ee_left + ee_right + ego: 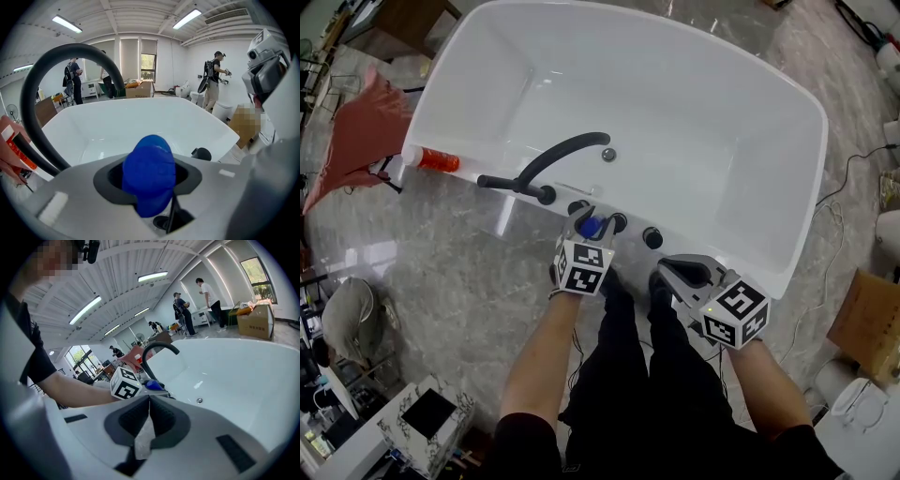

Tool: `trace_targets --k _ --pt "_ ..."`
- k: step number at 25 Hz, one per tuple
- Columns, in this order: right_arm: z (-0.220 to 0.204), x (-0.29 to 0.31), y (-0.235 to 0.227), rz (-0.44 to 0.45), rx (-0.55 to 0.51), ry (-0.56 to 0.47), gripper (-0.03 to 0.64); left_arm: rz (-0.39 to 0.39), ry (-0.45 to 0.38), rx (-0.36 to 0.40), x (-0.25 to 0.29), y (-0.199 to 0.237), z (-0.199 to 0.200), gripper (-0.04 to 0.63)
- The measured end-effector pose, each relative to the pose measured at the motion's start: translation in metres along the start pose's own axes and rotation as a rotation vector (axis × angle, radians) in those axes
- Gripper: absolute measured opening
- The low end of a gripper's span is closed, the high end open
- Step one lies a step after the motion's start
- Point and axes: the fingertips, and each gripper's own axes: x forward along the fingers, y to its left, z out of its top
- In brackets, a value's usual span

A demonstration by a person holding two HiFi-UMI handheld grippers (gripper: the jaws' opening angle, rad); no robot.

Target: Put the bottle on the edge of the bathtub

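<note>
A white bathtub (773,267) fills the head view. My left gripper (590,216) hovers over its near rim, among the black tap knobs, shut on a blue bottle (589,226). In the left gripper view only the bottle's rounded blue top (149,171) shows, wedged between the grey jaws of the left gripper (149,185). My right gripper (677,273) hangs just outside the near rim, to the right of the left one, shut with nothing in it. The right gripper view shows the right gripper (149,420) with its dark pads pressed together.
A curved black faucet (555,157) arches over the tub from the near rim, with knobs (652,237) beside it. An orange bottle (437,160) lies on the left rim. A red cloth (358,139) hangs left of the tub; a cardboard box (867,319) sits right.
</note>
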Motion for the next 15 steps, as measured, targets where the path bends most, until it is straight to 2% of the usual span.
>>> trace_targets --k 2,11,15 --pt "-0.001 -0.001 0.001 0.002 -0.004 0.001 0.012 0.000 -0.003 0.003 -0.001 0.001 0.001 0.150" --pt "-0.010 -0.004 0.003 0.003 -0.004 0.019 0.012 0.001 -0.007 0.028 0.007 0.004 0.016 0.142" --pt "-0.010 -0.004 0.002 0.002 -0.002 0.017 0.012 -0.019 0.027 0.030 0.015 0.003 0.018 0.144"
